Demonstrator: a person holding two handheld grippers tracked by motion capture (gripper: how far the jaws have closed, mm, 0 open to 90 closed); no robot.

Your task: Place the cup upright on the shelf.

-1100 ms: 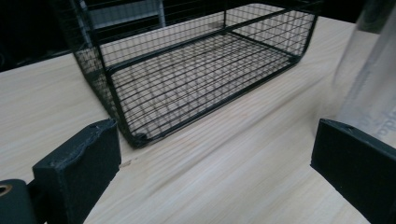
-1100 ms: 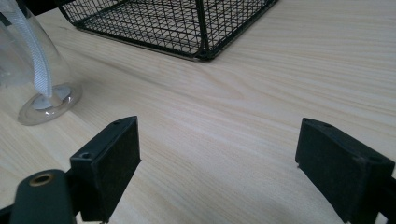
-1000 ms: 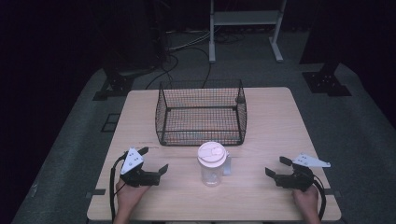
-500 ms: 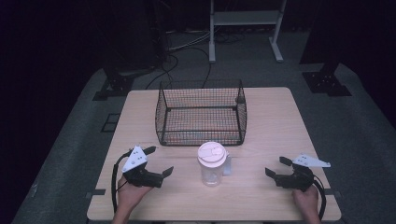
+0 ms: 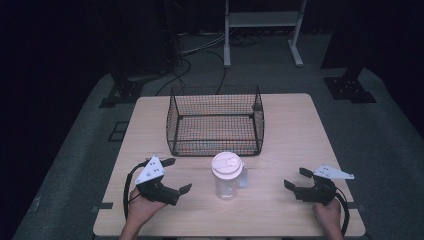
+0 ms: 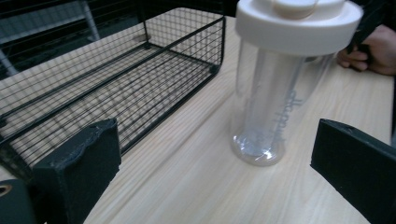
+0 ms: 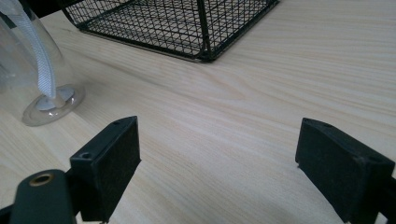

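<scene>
Clear bottle, white lid, stands centre frame on bench, just below wire basket. Left gripper lower left, right gripper lower right, both spread wide, empty. Bottle's printed lettering unreadable.

- Left gripper: held in the left hand near the table's front-left corner, jaws spread wide, pointing right.
- Right gripper: held in the right hand near the front-right corner, jaws spread wide, pointing left.
</scene>
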